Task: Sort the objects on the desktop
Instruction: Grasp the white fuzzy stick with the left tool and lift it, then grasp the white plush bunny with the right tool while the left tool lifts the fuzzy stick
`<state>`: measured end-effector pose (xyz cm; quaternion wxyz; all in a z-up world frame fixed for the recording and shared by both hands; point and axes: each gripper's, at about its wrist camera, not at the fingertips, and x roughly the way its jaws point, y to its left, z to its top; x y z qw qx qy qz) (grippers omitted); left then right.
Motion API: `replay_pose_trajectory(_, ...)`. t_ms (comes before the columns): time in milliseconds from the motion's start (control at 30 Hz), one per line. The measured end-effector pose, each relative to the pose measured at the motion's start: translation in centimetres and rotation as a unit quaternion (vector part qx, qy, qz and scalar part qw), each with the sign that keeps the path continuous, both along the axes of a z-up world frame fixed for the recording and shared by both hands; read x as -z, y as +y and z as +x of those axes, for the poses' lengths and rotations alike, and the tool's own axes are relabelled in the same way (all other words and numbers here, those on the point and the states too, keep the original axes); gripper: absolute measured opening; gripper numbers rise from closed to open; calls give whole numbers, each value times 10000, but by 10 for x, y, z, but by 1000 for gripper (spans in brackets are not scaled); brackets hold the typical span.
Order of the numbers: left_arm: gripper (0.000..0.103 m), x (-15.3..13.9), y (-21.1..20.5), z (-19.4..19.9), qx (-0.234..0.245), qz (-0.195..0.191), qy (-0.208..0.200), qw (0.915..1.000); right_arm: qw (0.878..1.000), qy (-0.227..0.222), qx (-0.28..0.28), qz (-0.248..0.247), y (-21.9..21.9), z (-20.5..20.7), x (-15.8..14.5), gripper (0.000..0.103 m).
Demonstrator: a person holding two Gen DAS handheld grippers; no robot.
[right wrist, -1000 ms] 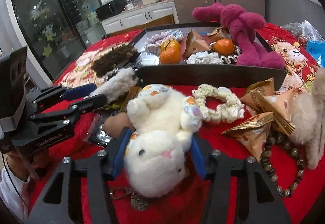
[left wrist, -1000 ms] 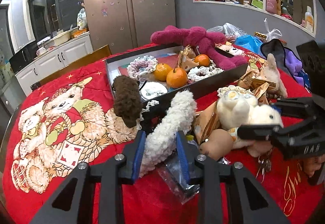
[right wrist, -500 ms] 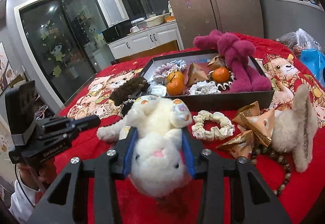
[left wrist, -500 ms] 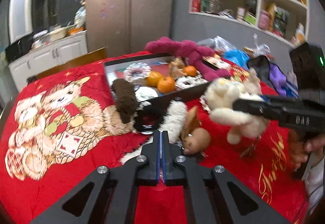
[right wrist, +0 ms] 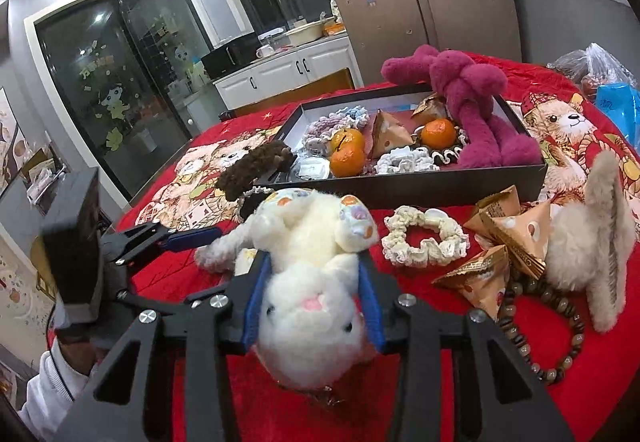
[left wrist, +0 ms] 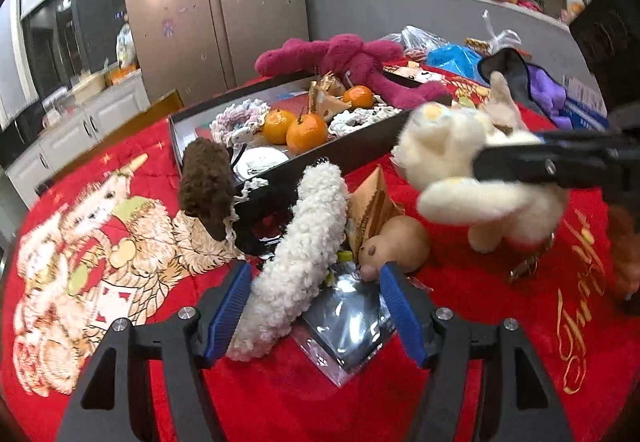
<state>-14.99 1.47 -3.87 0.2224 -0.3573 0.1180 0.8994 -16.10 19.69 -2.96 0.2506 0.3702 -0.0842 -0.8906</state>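
A long white fuzzy piece (left wrist: 304, 246) lies on the red cloth over a shiny plastic bag (left wrist: 348, 326). My left gripper (left wrist: 314, 306) straddles both; its jaws are opening, and the right pad stands clear of the fuzzy piece. My right gripper (right wrist: 314, 302) is shut on a white plush rabbit (right wrist: 312, 242), held just above the cloth. The left wrist view shows that rabbit (left wrist: 448, 157) hanging at the right in the right gripper (left wrist: 516, 161). Behind both stands a black box (right wrist: 400, 185) with sorted items.
The box holds oranges (right wrist: 348, 157), scrunchies and a magenta plush (right wrist: 472, 109). A brown fuzzy piece (left wrist: 206, 185) leans on its near corner. Gold packets (right wrist: 504, 238), a cream scrunchie (right wrist: 424, 242), a bead bracelet (right wrist: 560, 334) and a grey plush (right wrist: 592, 246) lie on the cloth.
The left jaws closed with the fuzzy piece beyond their tips, then opened wide around it. The right gripper closed on the rabbit and lifted it off the cloth.
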Motion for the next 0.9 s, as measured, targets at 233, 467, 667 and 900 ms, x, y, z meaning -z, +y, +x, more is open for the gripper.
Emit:
replay_pose_trajectory(233,32,0,-17,-6,-561,118,-126,9983,9999,-110,-17,-53,1,-2,3,42)
replay_pose_trajectory(467,24,-10,-15,10,-642,80,48,9979,9999,-87,24,-55,0,-1,2,42)
replay_pose_trajectory(667,17,-41,-30,27,-871,512,414,9940,9995,169,98,-238,6,6,-8,42)
replay_pose_trajectory(900,0,-67,-43,44,-932,850,741,9892,9976,458,142,-491,14,14,-22,42)
